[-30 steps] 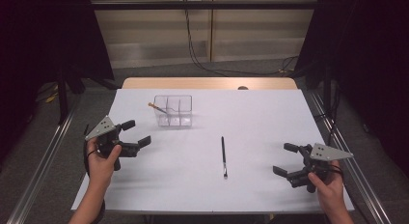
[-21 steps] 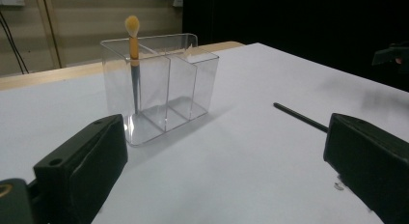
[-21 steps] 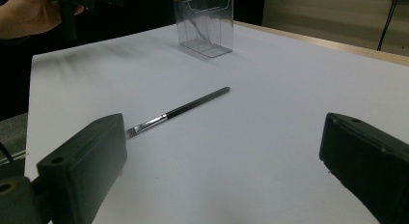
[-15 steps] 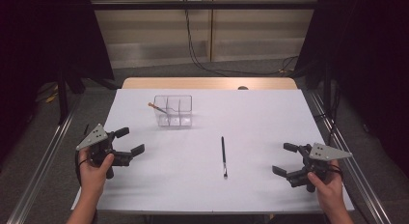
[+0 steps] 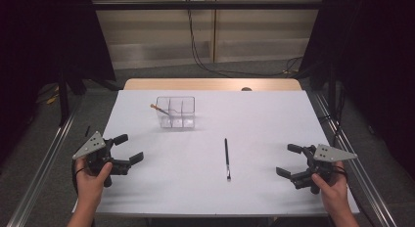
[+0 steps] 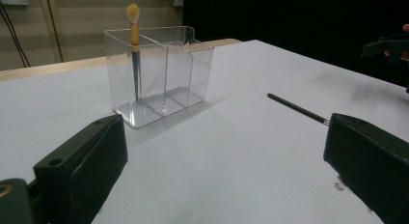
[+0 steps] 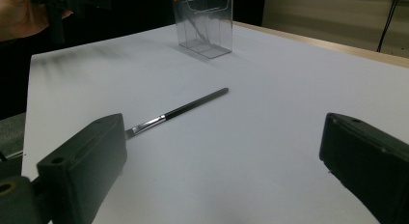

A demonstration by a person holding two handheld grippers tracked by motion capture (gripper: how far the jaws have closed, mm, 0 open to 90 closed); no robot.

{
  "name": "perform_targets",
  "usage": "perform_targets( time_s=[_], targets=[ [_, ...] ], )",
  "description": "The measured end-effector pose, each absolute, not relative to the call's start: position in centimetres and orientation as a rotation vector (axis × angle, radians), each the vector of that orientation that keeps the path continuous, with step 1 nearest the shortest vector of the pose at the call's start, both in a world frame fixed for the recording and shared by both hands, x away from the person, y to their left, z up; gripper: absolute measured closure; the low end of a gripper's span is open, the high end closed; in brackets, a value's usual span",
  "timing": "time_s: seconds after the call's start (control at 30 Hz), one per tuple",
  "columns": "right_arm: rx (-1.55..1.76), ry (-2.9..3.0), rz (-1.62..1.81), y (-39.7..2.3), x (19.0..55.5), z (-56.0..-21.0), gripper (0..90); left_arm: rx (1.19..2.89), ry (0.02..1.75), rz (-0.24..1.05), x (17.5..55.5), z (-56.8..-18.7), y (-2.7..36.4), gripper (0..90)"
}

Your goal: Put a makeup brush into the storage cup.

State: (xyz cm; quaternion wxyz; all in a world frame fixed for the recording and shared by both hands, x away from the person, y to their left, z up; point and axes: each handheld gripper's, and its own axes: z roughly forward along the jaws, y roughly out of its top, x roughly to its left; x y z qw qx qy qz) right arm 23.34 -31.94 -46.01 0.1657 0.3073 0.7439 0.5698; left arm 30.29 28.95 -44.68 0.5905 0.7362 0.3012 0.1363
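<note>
A clear plastic organizer (image 5: 175, 112) (image 6: 159, 72) (image 7: 204, 24) with three compartments stands at the back left of the white table. An orange-handled makeup brush (image 5: 160, 109) (image 6: 134, 45) leans in its left compartment, bristles up. A thin black brush (image 5: 227, 157) (image 6: 297, 108) (image 7: 179, 111) lies flat in the middle of the table. My left gripper (image 5: 128, 148) (image 6: 219, 171) hovers open at the left edge, holding nothing. Over at the right edge my right gripper (image 5: 288, 160) (image 7: 222, 171) is open too, its jaws pointing toward the black brush.
The white table top (image 5: 254, 119) ends at a wooden strip (image 5: 210, 84) along the far side. Metal rails (image 5: 39, 163) run down both sides of the table. Dark curtains and cables hang behind.
My left gripper has drawn back toward the near left edge of the table, still open. The right gripper and both brushes have stayed in place.
</note>
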Motion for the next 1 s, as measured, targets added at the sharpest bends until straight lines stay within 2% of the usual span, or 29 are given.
perform_targets(
  time_s=[1.0],
  targets=[
    [0.879, 2.104, 1.625, -31.67, 23.72, -45.90, 2.0, 1.724, 0.698, 0.301, 29.34, -45.31, 29.12, 1.7]
  ],
)
